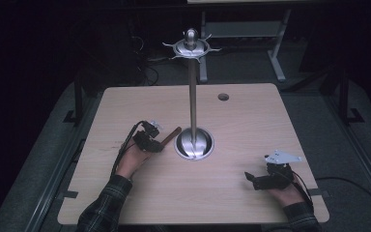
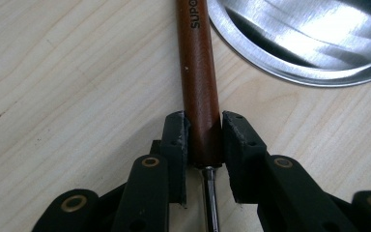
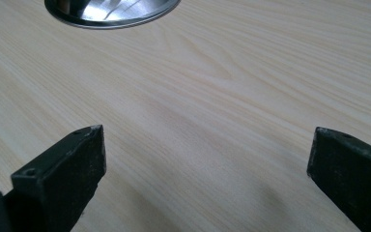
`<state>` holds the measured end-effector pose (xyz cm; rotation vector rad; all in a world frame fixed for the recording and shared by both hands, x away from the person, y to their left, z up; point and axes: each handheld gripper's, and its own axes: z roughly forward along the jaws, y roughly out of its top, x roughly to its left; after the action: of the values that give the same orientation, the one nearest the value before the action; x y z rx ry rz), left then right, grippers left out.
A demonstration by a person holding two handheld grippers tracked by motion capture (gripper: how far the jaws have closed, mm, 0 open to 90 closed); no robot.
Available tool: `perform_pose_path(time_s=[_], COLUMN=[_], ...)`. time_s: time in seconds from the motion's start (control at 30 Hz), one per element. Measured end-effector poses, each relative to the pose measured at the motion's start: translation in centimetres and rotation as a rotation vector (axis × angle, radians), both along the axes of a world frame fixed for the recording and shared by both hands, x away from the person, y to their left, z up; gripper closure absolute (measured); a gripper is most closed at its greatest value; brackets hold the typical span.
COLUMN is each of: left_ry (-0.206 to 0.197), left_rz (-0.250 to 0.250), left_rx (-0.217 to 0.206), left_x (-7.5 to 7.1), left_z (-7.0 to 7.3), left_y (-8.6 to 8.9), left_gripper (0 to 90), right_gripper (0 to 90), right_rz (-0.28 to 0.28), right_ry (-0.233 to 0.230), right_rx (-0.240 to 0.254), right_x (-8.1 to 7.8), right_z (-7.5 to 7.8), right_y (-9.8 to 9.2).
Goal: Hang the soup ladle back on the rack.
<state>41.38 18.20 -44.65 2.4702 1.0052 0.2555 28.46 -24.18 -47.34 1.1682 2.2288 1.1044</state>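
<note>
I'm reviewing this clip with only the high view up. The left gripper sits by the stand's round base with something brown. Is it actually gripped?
Observer: Yes. The left gripper has its jaws closed on the brown wooden handle, near the end where a thin metal shank leaves it.
Operator: Does the handle touch the shiny round metal base?
Observer: No, it lies just beside the base on the pale wooden table.
Operator: And the right gripper?
Observer: The right gripper is wide open with bare tabletop between its jaws.

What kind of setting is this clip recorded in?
Probably a lab or workshop recording bench, dimly lit: a bare light-wood table with a cable hole, cables on the dark floor behind it, and a steel hook stand. The left gripper clamps a wooden handle.
</note>
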Motion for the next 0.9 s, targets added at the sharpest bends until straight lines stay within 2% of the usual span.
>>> perform_pose_path(time_s=[0.17, 0.53, 0.67, 0.8, 0.83, 0.87, 0.9], left_ry=[0.005, 0.003, -0.014, -0.025, -0.035, -0.035, -0.047], left_rz=[0.025, 0.011, 0.007, 0.001, 0.001, 0.001, 0.005], left_rx=[0.001, -0.028, -0.076, -0.101, -0.123, -0.123, -0.148], left_x=[0.2, 0.0, -0.1, -0.2, -0.3, -0.3, -0.4], left_z=[0.0, 0.4, 1.1, 1.6, 2.0, 2.0, 2.3], left_y=[0.2, 0.5, 1.0, 1.4, 1.7, 1.7, 2.0], left_gripper=[73.5, 73.8, 73.8, 73.8, 73.8, 73.8, 73.8], right_gripper=[0.0, 0.0, 0.0, 0.0, 0.0, 0.0, 0.0], right_rz=[0.002, 0.004, 0.006, 0.011, 0.012, 0.012, 0.012], right_ry=[0.001, -0.001, -0.001, 0.003, 0.005, 0.005, 0.006], right_rx=[0.000, -0.001, 0.000, 0.009, 0.012, 0.012, 0.015], right_x=[0.0, 0.0, 0.0, 0.0, 0.0, 0.0, 0.0], right_z=[0.0, 0.0, 0.0, 0.0, 0.0, 0.0, 0.0], right_y=[0.0, 0.0, 0.0, 0.0, 0.0, 0.0, 0.0])
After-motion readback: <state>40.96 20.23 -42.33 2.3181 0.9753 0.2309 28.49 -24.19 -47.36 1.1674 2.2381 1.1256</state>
